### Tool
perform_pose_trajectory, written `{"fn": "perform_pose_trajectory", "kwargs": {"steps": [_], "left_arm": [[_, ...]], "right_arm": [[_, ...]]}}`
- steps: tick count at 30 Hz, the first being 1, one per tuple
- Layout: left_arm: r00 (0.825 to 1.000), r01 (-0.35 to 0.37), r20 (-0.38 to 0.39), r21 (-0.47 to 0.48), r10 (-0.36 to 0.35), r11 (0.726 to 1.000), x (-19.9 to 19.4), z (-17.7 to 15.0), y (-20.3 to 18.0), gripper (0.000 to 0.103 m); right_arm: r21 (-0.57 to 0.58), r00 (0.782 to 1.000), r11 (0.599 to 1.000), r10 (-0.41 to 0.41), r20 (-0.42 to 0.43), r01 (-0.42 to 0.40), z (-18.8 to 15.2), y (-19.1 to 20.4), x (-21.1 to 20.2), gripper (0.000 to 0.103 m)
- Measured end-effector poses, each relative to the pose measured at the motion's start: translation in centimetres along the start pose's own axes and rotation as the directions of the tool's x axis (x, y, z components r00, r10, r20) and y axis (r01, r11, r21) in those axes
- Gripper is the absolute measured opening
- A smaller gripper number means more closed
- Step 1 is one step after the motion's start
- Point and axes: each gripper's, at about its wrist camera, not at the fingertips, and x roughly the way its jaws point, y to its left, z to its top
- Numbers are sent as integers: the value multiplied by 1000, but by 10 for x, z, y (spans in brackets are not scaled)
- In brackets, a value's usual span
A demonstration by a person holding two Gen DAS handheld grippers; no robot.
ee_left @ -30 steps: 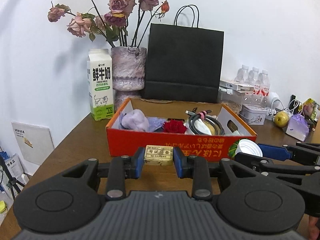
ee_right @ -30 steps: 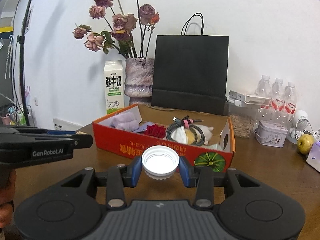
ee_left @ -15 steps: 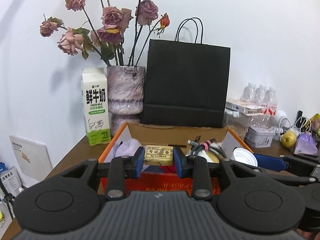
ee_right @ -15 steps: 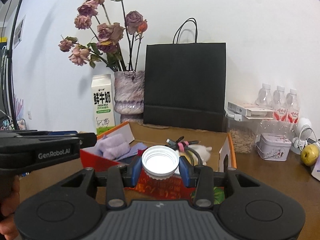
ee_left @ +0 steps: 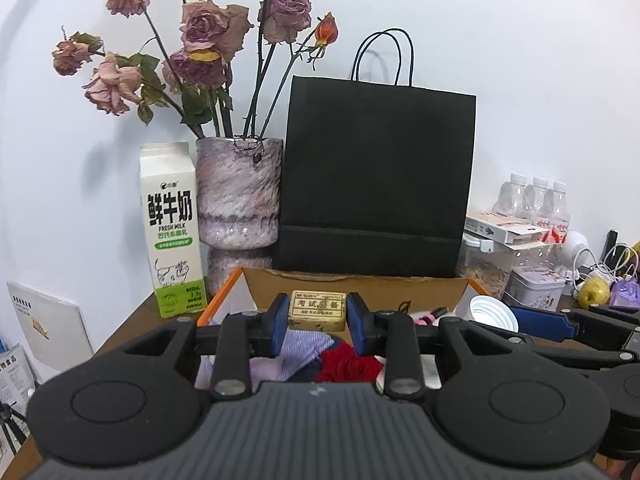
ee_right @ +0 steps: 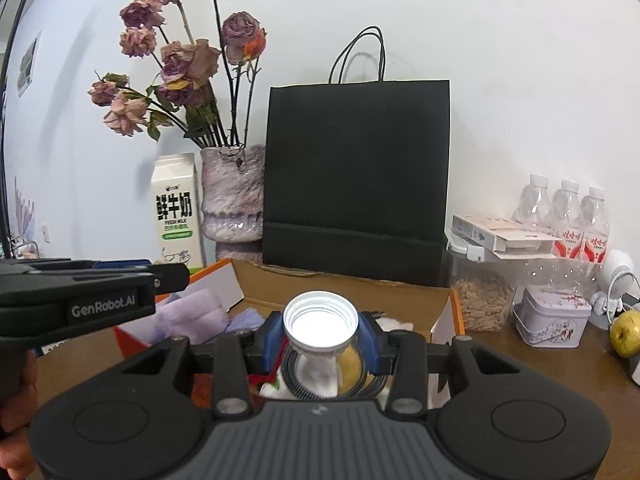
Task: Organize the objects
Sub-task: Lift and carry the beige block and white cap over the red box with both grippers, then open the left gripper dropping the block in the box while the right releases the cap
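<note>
My left gripper (ee_left: 318,316) is shut on a small yellowed eraser (ee_left: 317,309) with printed characters, held above the orange cardboard box (ee_left: 360,282). Below it in the box lie purple cloth (ee_left: 296,348) and a red flower (ee_left: 346,364). My right gripper (ee_right: 320,330) is shut on a white ribbed bottle cap (ee_right: 320,322), over the same box (ee_right: 400,298), above a coiled cable (ee_right: 294,378). In the left wrist view the cap (ee_left: 490,314) and the right gripper show at the right. The left gripper's side (ee_right: 88,296) crosses the right wrist view's left edge.
Behind the box stand a black paper bag (ee_left: 376,184), a vase of dried roses (ee_left: 238,192) and a milk carton (ee_left: 170,228). At the right are water bottles (ee_right: 568,212), a jar of seeds (ee_right: 482,296), a small tin (ee_right: 552,320) and a pear (ee_right: 626,332).
Both grippers have moved forward from in front of the box to over its inside, still holding the eraser and the cap. The bag and vase loom larger.
</note>
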Motion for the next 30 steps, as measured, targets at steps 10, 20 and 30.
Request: {"fn": "perform_pose_trajectory", "kwargs": {"steps": [10, 20, 30], "left_arm": [[1000, 3, 21, 27, -3, 1000, 41, 13, -3, 31], [1000, -6, 13, 45, 5, 999, 77, 17, -4, 31], [1000, -27, -5, 37, 27, 999, 97, 17, 2, 59]], "right_arm": [[-20, 1000, 1000, -16, 9, 17, 12, -9, 34, 39], [-31, 999, 999, -37, -3, 37, 18, -18, 69, 39], [-23, 998, 999, -48, -35, 47, 16, -26, 86, 40]]}}
